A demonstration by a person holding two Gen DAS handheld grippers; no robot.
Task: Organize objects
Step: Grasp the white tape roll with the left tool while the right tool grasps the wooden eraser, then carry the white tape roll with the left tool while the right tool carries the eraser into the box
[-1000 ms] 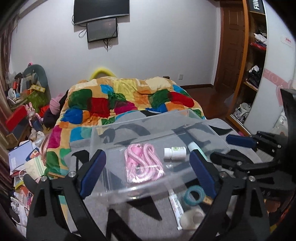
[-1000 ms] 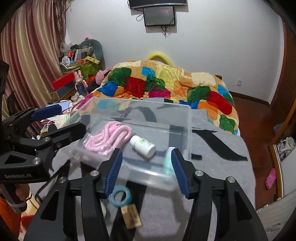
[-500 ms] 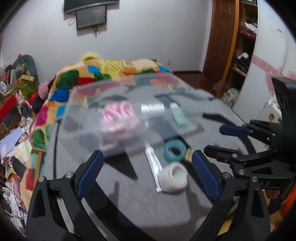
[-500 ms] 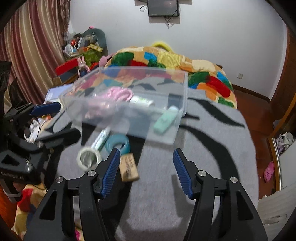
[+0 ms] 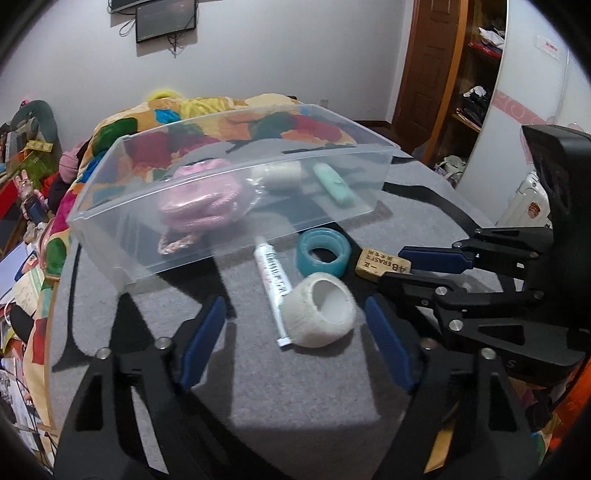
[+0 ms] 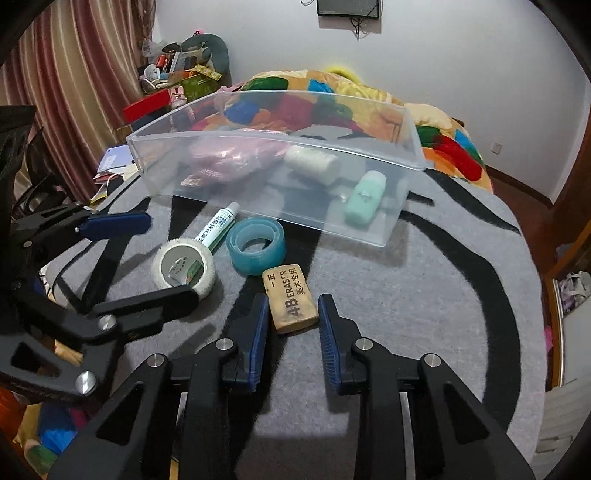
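On a grey blanket (image 6: 424, 295) crossed by broad black curved bands, we list the following. Item: one clear plastic bin (image 6: 258, 192) (image 5: 122, 236), lying toward the far edge of the blanket, holding a coil of pink cord (image 5: 207, 199) (image 6: 229, 155), a white bottle (image 6: 312, 164) (image 5: 282, 175) on its side and a mint-green case (image 6: 365, 199) (image 5: 334, 182). Item: loose on the blanket just in front of the bin, a white tube (image 5: 271, 273) (image 6: 218, 225), a teal tape roll (image 6: 255, 245) (image 5: 323, 254), a white gauze roll (image 5: 321, 314) (image 6: 184, 266) touching the tube, and a tan eraser (image 6: 293, 297) (image 5: 380, 264) printed "4B ERASER", its far end touching the teal roll. Item: our left gripper (image 5: 299, 339) (image 6: 147, 258), blue-padded, fingers spread wide and holding nothing, low over the blanket with the gauze roll between them. Item: our right gripper (image 6: 291, 336) (image 5: 391, 266), fingers parted and empty, flanking the near end of the eraser without visible contact. Room: a bed beyond, covered by a multicoloured patchwork quilt (image 6: 443, 144) (image 5: 155, 122); white walls with a dark wall-mounted screen (image 5: 164, 18) (image 6: 349, 7); striped reddish curtains (image 6: 74, 74) to one side above a cluttered heap of boxes and toys (image 6: 177, 70); a brown wooden door (image 5: 424, 66) and open shelving (image 5: 476, 74) to the other.
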